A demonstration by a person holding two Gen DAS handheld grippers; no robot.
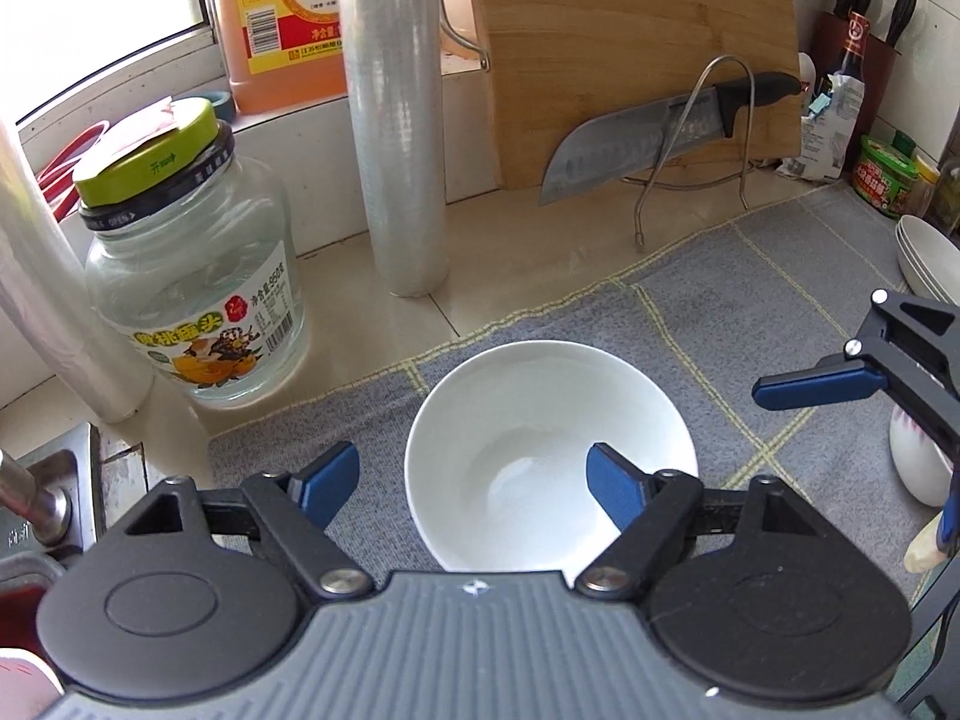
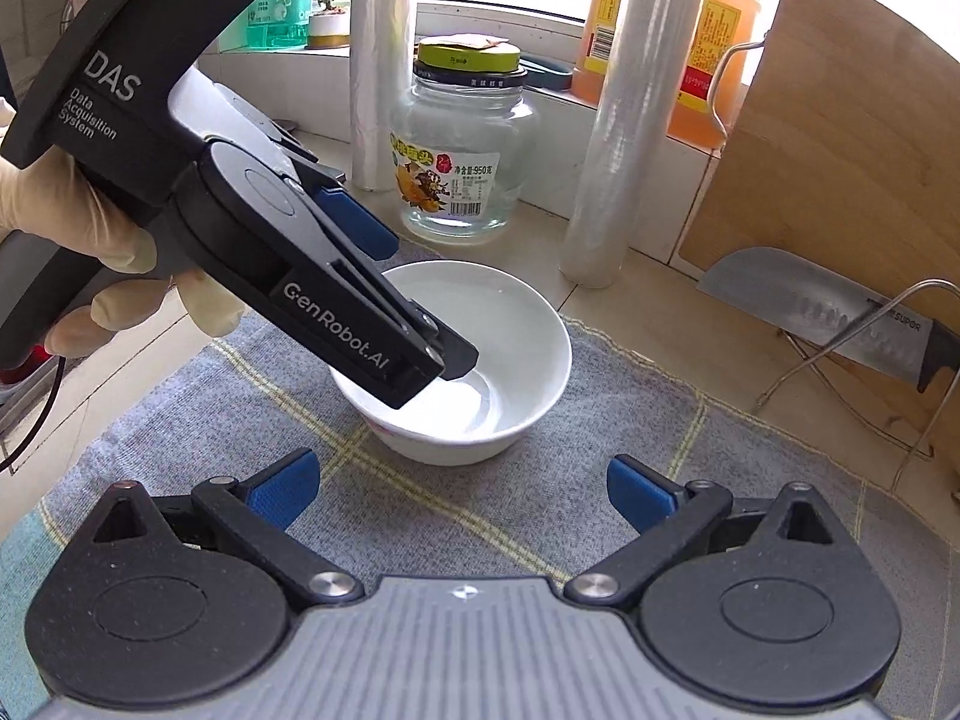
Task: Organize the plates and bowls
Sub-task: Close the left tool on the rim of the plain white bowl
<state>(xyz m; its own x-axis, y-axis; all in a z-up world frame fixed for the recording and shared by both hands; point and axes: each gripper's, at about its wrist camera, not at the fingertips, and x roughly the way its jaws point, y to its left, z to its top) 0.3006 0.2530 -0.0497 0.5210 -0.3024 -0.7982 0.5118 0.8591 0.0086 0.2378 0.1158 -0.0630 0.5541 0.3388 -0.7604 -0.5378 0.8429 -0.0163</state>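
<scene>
A white bowl [image 1: 540,438] stands upright on a grey checked cloth [image 1: 750,312]. My left gripper [image 1: 474,480] is open, its jaws straddling the bowl's near left rim, one finger inside the bowl, one outside. The right wrist view shows the bowl [image 2: 516,348] with the left gripper's body reaching down into it. My right gripper [image 2: 462,492] is open and empty, just short of the bowl; it also shows at the right edge of the left wrist view [image 1: 840,384]. A stack of white plates [image 1: 930,258] sits at the far right. Another patterned dish [image 1: 918,456] lies behind the right gripper.
A glass jar with a green lid [image 1: 192,288] and two rolls of cling film [image 1: 402,120] stand behind the cloth. A cutting board [image 1: 630,48] and a kitchen knife [image 1: 648,138] lean on a wire rack. Sauce bottles and jars [image 1: 882,174] crowd the right corner. A sink edge [image 1: 60,480] lies left.
</scene>
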